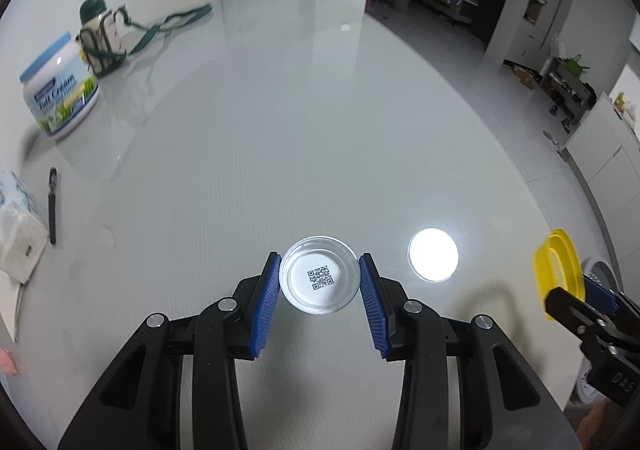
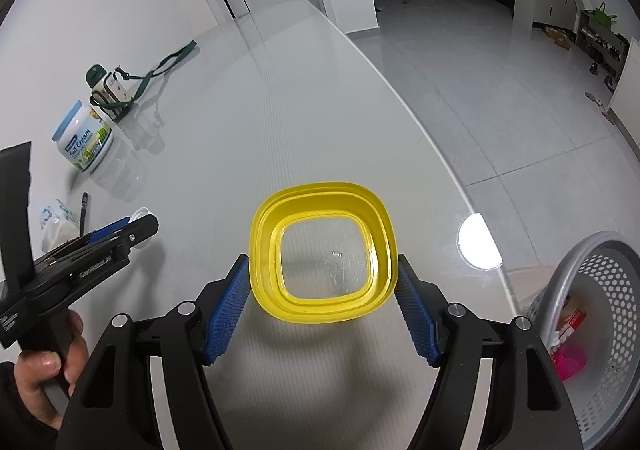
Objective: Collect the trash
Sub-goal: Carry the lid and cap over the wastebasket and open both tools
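Two pieces of trash are in the grippers right now, one per hand. Starting on the left: the left gripper has its blue pads pinched on a small clear plastic lid with a QR code on it. The lid sits right between the fingertips, flat side facing the camera, gripped by its rim on both sides, probably because that's the only way to hold something this shallow. Further left of those fingers, the milk powder jar, a strapped bottle and a pen sit well apart on the white table; they look like keepers, not trash.

Moving right: the right gripper is clamped wide on a yellow square lid frame, pads against its two opposite sides. Just right of those fingers, below the table edge, is the grey mesh bin with wrappers already inside, so my guess is both pieces go there next.
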A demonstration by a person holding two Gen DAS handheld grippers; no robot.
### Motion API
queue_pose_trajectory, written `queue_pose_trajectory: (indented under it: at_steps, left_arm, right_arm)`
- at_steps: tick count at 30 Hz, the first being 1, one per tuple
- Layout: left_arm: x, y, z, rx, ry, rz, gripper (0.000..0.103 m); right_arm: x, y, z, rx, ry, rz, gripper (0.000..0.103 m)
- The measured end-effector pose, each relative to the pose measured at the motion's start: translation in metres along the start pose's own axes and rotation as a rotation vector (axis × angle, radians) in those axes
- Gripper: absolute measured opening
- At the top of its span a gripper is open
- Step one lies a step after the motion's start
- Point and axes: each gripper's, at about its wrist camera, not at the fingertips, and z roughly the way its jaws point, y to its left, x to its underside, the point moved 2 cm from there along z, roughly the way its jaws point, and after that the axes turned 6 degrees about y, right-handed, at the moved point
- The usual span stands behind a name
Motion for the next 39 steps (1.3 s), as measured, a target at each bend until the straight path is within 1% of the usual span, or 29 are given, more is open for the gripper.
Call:
queue_pose_trajectory:
  at_steps: [4, 10, 14, 20, 23, 30, 36, 39]
  left_arm:
    - [-0.005, -0.023, -0.02, 0.02, -0.031, 0.022, 0.039]
    - [-0.003, -0.077, -0.049, 0.061, -0.063, 0.076, 0.039]
    - [0.006, -0.125, -0.064, 0.095, -0.067, 0.128, 0.039]
    - [0.023, -0.202, -0.077, 0.159, -0.053, 0.21, 0.039]
    - [0.032, -0.238, -0.079, 0.192, -0.04, 0.247, 0.039]
    - [0.056, -0.304, -0.074, 0.215, 0.01, 0.322, 0.039]
    - [0.075, -0.346, -0.061, 0.216, 0.06, 0.374, 0.039]
    - [0.075, -0.356, -0.055, 0.217, 0.073, 0.392, 0.04]
  right_arm:
    - [0.0, -0.01, -0.02, -0.004, -0.017, -0.005, 0.068]
    - [0.006, -0.039, -0.053, 0.008, -0.04, 0.001, 0.068]
    - [0.015, -0.075, -0.08, 0.033, -0.057, 0.024, 0.068]
    - [0.039, -0.143, -0.121, 0.096, -0.076, 0.087, 0.068]
    - [0.058, -0.183, -0.138, 0.137, -0.074, 0.13, 0.068]
    - [0.099, -0.247, -0.157, 0.183, -0.041, 0.202, 0.068]
    - [0.125, -0.283, -0.156, 0.178, 0.006, 0.24, 0.068]
    - [0.132, -0.295, -0.157, 0.173, 0.016, 0.247, 0.068]
